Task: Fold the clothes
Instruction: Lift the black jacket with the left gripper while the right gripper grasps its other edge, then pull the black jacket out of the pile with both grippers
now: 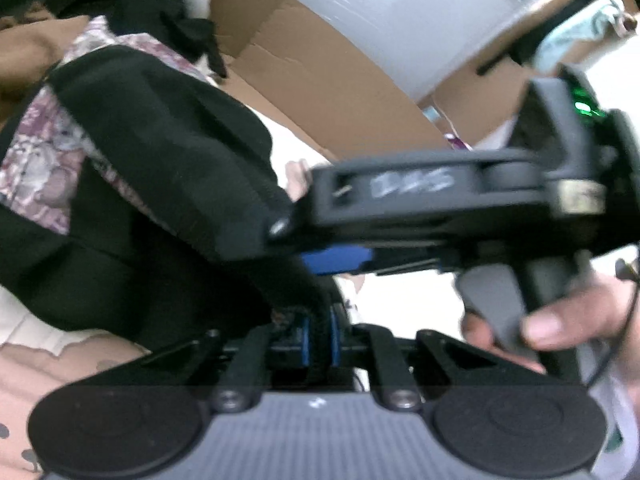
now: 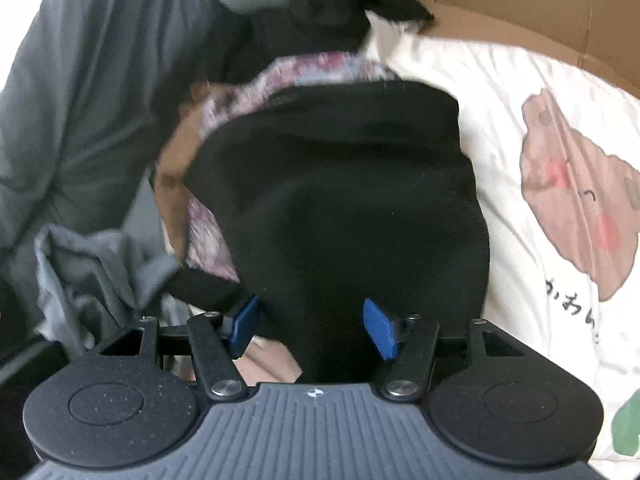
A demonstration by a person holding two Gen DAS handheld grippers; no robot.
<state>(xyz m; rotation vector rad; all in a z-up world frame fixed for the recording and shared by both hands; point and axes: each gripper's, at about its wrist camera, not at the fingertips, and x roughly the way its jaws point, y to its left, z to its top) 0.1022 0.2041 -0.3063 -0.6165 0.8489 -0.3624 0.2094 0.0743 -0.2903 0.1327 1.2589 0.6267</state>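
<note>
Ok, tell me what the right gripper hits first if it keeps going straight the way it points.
Most likely the black garment. The right gripper is open, and the dark cloth already lies between its blue pads and fills the view ahead. Depth is blurred, so I cannot tell if it touches yet.

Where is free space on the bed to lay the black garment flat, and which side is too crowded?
Free: the white printed bed sheet, right of the black fleece garment, up to the brown cardboard box. Crowded: the left side, with the grey crumpled clothes and the floral patterned fabric under the black garment.
</note>
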